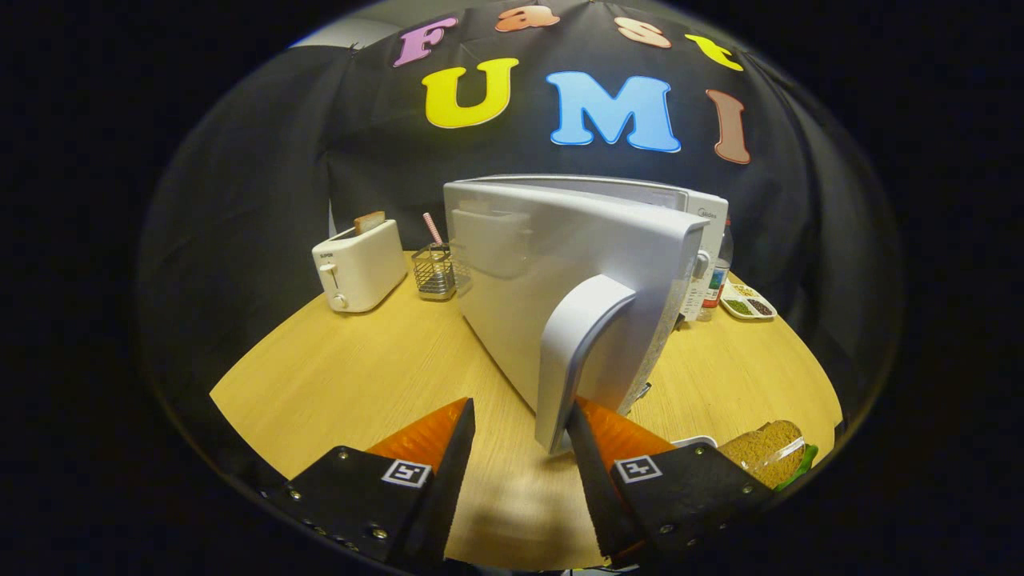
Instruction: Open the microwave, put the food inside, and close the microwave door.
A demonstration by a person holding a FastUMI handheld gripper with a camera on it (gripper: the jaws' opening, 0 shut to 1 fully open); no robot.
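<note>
The white microwave (707, 214) stands on the round wooden table (344, 376). Its door (552, 256) is swung wide open toward me and I see it nearly edge-on. The curved door handle (582, 352) reaches down to just inside my right fingertip (578, 412). My gripper (522, 404) is open; the handle's lower end lies between the fingers, close against the right one and well apart from the left. A sandwich (766, 450) in clear wrap lies on a white plate (694, 440) just right of the right finger. The open door hides the microwave's cavity.
A white toaster (360, 268) with a slice of toast (369, 222) stands at the far left of the table. Beside it is a wire basket (434, 274) with a striped straw. A bottle (718, 272) and a small compartment tray (748, 305) sit right of the microwave.
</note>
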